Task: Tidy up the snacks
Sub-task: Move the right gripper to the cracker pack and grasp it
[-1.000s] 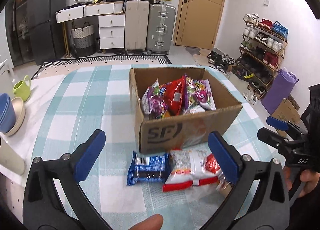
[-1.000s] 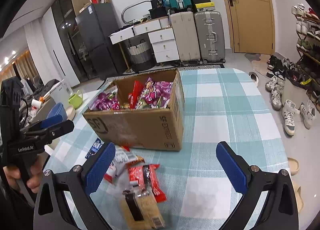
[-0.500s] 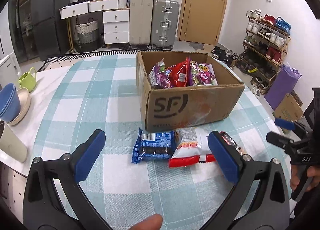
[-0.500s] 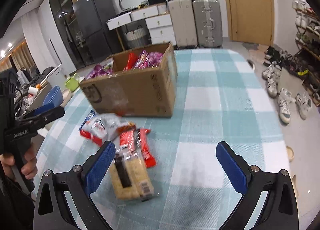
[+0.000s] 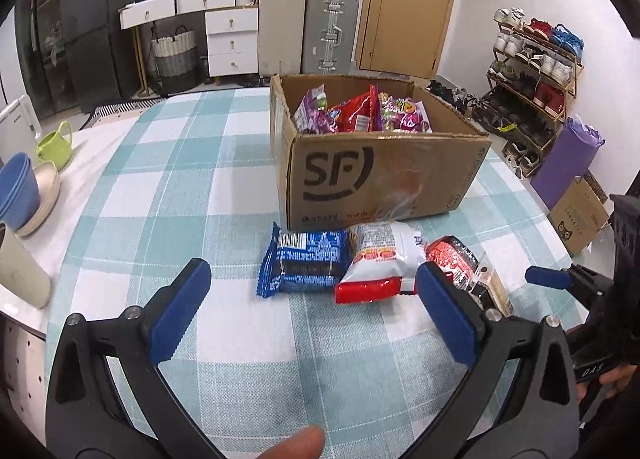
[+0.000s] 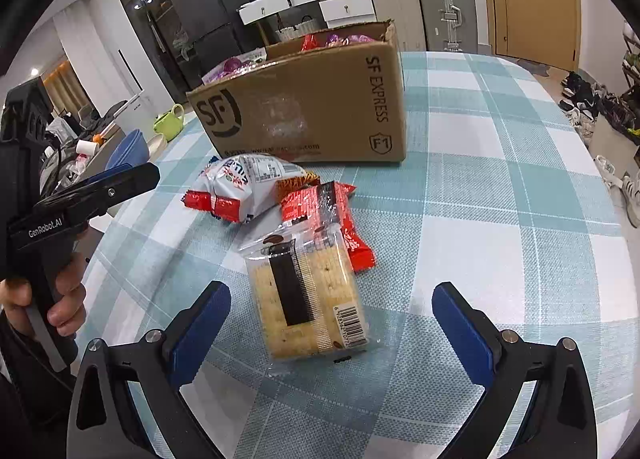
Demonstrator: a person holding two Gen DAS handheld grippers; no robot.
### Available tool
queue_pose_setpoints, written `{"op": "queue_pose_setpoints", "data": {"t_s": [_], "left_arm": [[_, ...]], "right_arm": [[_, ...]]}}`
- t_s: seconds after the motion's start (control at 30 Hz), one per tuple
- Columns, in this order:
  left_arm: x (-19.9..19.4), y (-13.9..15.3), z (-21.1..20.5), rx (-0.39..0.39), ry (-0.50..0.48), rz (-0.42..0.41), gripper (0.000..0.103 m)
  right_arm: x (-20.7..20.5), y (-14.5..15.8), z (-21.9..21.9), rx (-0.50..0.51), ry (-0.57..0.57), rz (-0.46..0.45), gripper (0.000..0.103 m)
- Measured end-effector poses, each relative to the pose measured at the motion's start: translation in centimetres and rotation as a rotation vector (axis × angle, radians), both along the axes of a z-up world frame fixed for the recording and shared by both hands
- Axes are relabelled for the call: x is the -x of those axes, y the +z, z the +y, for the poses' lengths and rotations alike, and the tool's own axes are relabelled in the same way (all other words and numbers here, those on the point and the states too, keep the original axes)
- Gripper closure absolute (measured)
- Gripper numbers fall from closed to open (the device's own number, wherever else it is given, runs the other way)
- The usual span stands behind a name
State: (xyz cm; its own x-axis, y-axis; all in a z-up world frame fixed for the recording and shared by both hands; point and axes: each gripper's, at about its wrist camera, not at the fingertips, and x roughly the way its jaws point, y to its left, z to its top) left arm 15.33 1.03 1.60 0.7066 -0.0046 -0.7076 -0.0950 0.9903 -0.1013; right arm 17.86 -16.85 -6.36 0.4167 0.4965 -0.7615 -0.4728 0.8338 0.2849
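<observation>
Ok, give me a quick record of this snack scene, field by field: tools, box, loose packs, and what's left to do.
left tool: open, empty, over the table
right tool: open, empty, cracker pack lies between its fingers
cardboard box: open top, snack bags inside
loose on the checked tablecloth: blue pack, white-and-red bag, red pack, cracker pack
overlap: cracker pack rests partly on the red pack
left to do: four packs not yet in the box

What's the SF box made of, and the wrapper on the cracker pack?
SF box: looks like brown corrugated cardboard, matte, with raw torn-looking edges and printed ink. Cracker pack wrapper: seemingly thin clear plastic film, glossy, since the crackers show through and it glints.
</observation>
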Motion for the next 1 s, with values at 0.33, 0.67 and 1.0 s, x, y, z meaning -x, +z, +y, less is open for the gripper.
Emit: {"op": "queue_pose_setpoints", "data": {"t_s": [0.33,0.67,1.0], "left_arm": [[0.1,-2.0,0.3,0.019,-0.012,0.045,0.001],[0.1,-3.0,0.0,0.035,-0.023,0.075,0.001],[0.0,-3.1,-0.1,0.035,-0.033,0.087,0.001]], "right_arm": [[1.2,-1.3,2.0,0.067,0.042,-0.023,0.001],[2.0,-1.4,2.7,0.100,0.054,-0.077,0.008],[2.5,-1.0,2.4,0.082,0.077,-0.120,0.042]]}}
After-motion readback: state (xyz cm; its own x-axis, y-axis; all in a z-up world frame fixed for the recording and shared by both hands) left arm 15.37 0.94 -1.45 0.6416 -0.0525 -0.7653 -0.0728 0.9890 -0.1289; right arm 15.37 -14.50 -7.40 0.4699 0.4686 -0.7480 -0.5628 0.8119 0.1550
